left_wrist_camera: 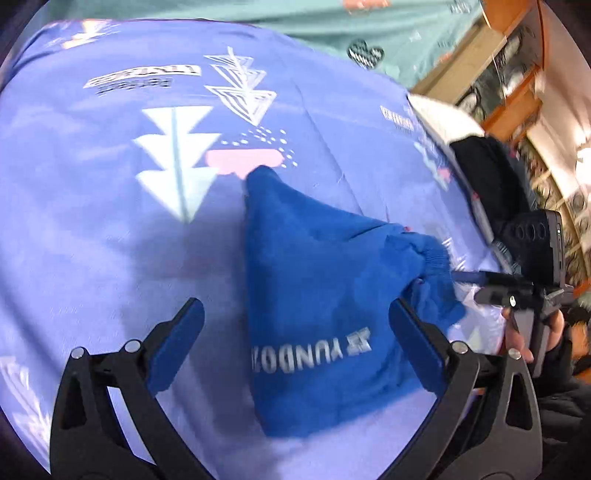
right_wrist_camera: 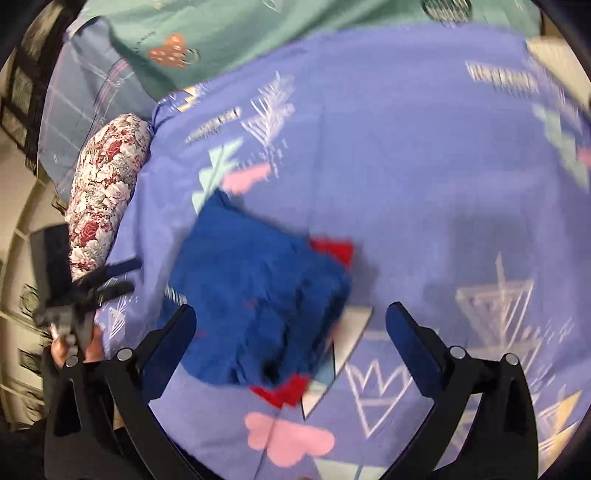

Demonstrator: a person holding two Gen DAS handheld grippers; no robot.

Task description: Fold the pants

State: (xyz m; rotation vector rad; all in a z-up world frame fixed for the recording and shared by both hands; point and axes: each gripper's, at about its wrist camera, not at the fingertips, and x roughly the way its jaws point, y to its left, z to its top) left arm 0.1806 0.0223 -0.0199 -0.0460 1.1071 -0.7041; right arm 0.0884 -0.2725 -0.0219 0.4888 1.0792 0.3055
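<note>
The blue pants point(left_wrist_camera: 317, 295) lie folded into a small bundle on the lilac printed bedsheet point(left_wrist_camera: 110, 229), with white lettering on the near part. My left gripper point(left_wrist_camera: 295, 332) is open, its jaws spread on either side of the bundle's near end. In the left wrist view the right gripper point(left_wrist_camera: 491, 282) shows at the bundle's right edge, fingertips by the ribbed cuff. In the right wrist view the pants point(right_wrist_camera: 255, 295) lie left of centre; my right gripper point(right_wrist_camera: 291, 332) is open above them. The left gripper point(right_wrist_camera: 107, 277) shows blurred at the left.
A teal blanket point(right_wrist_camera: 258, 33) lies at the far side of the bed. A floral pillow point(right_wrist_camera: 107, 192) and a plaid cloth point(right_wrist_camera: 74, 110) sit at its left edge. Wooden shelves point(left_wrist_camera: 509, 74) and a black garment point(left_wrist_camera: 487, 173) are beyond the bed's right edge.
</note>
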